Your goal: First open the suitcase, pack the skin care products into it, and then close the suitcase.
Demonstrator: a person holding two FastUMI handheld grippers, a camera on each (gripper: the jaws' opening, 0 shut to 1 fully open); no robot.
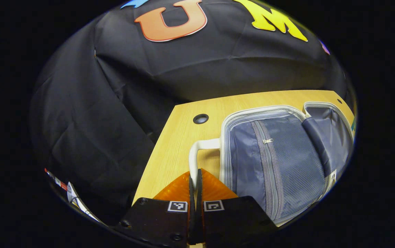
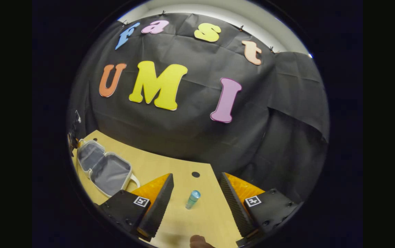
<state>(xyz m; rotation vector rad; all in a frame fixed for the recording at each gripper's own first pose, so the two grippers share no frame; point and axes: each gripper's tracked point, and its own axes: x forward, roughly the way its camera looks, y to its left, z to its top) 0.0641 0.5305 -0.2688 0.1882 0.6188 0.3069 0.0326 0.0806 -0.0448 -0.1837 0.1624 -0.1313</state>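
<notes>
The suitcase [image 1: 280, 155] lies open on the bench [image 1: 180, 137], both halves flat, near the bench's far edge and left corner as my right gripper view shows it [image 2: 104, 168]. Its lining looks like soft grey fabric with a zipped mesh panel, while the pale rim and handle [image 1: 197, 151] look stiff. I judge it a small, light case that could slide on the smooth wood if pushed.

My left gripper [image 1: 195, 187] is clenched tight, with the white handle caught between its fingers at the case's side. That seems a good place to steady it, since the handle is rigid and the lining would only bunch.

The skin care bottle [image 2: 193, 199] stands alone toward the bench's right side, well apart from the suitcase. It is a small, clear bluish bottle with a cap, likely light, hard and somewhat slippery, and easy to tip. I would take it around the body, below the cap.

My right gripper [image 2: 195, 193] is spread wide, its fingers [image 2: 159, 199] on either side of the bottle but not touching it. Packing has not yet begun.
</notes>
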